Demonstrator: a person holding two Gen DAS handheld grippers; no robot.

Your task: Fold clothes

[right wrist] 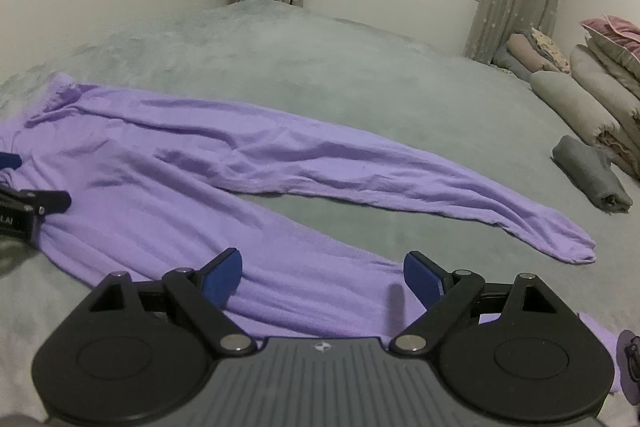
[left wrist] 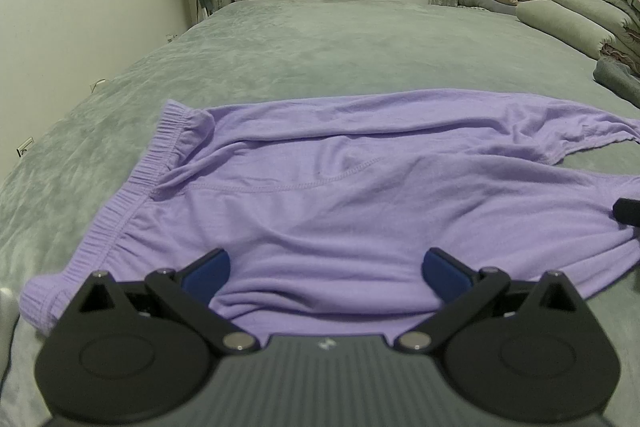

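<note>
Purple pants (right wrist: pixel 224 163) lie spread on the bed (left wrist: pixel 320 39), legs apart, nothing folded yet. Left gripper (left wrist: pixel 326 269) and right gripper (right wrist: pixel 322 273) hover wide open, empty. Next, probably grab one leg.

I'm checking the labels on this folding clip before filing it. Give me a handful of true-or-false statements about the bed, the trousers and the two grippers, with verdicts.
1. The lilac cotton trousers lie spread on the grey plush bedspread. True.
2. The right gripper is clamped on a trouser leg. False: its jaws stand wide open over the near leg, gripping nothing.
3. The left gripper is open, near the trousers' elastic waistband. True.
4. The two trouser legs are stacked one on the other. False: they lie apart, with bedspread showing between them.
5. A small folded grey cloth lies beside the stacked quilts. True.
</note>
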